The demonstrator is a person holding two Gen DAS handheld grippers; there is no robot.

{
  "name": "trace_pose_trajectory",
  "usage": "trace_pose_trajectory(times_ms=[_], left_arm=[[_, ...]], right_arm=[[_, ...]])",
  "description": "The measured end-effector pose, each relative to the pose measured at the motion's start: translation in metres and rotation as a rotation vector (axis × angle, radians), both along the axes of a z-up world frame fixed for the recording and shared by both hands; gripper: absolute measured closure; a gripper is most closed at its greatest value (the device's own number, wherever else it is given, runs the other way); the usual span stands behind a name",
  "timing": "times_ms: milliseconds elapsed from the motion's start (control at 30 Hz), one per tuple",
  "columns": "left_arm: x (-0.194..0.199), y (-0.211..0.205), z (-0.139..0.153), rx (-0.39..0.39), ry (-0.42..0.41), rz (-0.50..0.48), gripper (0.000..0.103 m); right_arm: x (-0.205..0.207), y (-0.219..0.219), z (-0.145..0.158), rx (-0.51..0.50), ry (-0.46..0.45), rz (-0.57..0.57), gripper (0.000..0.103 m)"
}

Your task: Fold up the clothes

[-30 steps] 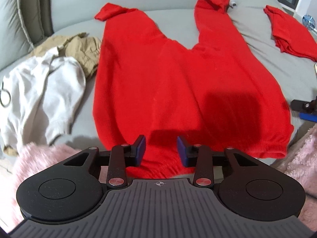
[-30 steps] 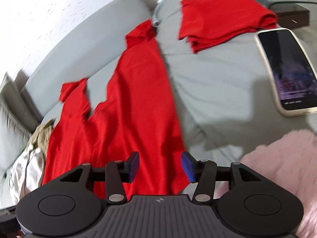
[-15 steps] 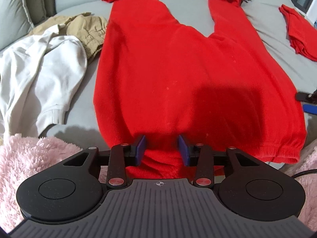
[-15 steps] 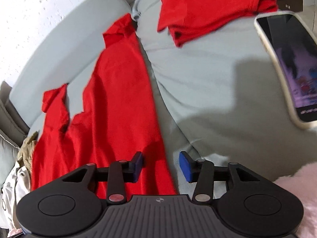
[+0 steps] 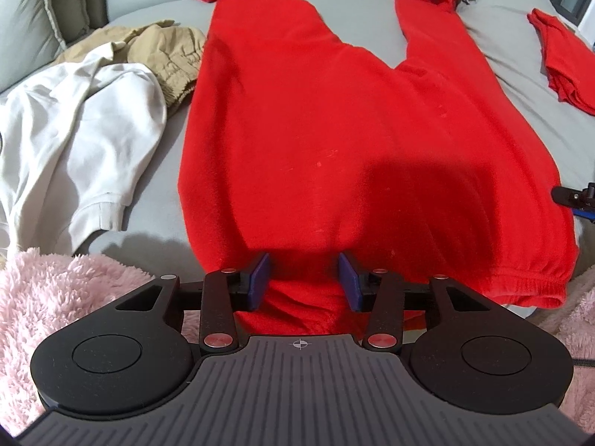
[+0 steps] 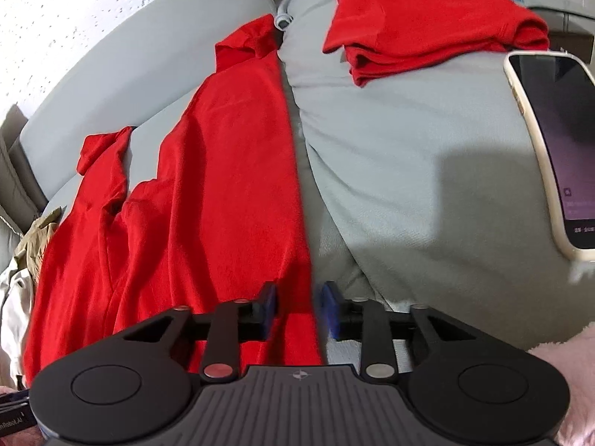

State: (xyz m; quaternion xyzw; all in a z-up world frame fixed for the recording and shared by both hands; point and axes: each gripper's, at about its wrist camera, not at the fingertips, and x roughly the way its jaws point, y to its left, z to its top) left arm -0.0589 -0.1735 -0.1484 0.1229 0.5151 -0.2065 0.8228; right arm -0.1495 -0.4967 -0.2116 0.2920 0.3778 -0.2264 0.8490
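Sofa cushion (image 5: 44,29): grey, piped at the edge, stands at the far left of the left wrist view.
White garment (image 5: 78,126): lies crumpled on the grey sofa (image 5: 156,171), its ribbed cuff toward the camera.
Khaki garment (image 5: 167,52): bunched just behind the white one, touching the left edge of the red trousers.
Pink fleece (image 5: 55,297): fluffy, at the near left corner, beside the left gripper.
Left gripper (image 5: 304,282): jaws open, straddling the waistband end of the red trousers, blue pads apart with red cloth between them.
Red trousers (image 5: 334,141): spread flat on the sofa, waistband nearest the camera, both legs running away toward the backrest, cuffs turned up against it.
Right gripper (image 6: 296,310): jaws open over the right-hand edge of the trousers, one pad above red cloth, the other above grey upholstery.
Folded red garment (image 6: 427,18): rests on the sofa to the right, well apart from the trousers.
Phone (image 6: 557,148): screen up in a pale case, lying at the far right edge.
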Motion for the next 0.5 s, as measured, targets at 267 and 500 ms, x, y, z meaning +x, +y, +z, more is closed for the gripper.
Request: trace_pose_trajectory(times_ms=[267,500], left_arm=[[-0.003,0.009,0.014,-0.019,-0.042,0.021,0.057],[0.013,0.036,0.051,-0.060,-0.136,0.053,0.057]], right_arm=[[0.004,0.006,0.012,-0.047,0.008,0.008,0.100],[0.026,0.027,0.042,-0.200,0.092,0.068,0.100]])
